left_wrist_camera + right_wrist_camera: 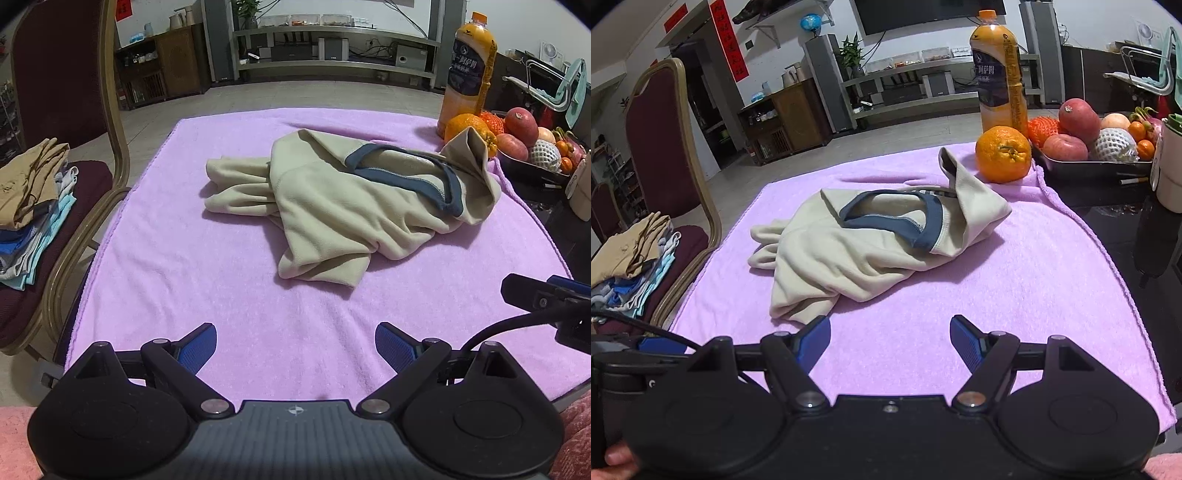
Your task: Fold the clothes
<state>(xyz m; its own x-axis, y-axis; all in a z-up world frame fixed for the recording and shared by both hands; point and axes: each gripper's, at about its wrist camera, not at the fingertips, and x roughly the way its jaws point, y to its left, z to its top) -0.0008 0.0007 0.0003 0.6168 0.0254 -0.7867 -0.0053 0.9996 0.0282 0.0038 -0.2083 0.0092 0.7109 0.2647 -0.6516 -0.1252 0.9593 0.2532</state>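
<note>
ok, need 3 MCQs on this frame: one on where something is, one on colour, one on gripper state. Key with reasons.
1. Where does the stack of folded clothes sit?
A. on the chair seat
B. on the purple towel
C. in the fruit tray

2. What colour is the trim on the beige garment's neckline?
A. red
B. dark blue
C. white

3. How do the two grippers stand?
A. both shut on cloth
B. one open, one shut
C. both open, holding nothing

Key: 1 A, the stack of folded clothes lies on the chair left of the towel. 2 B, the beige garment has a dark blue band. 3 C, the left gripper and right gripper show spread fingers over bare towel.
</note>
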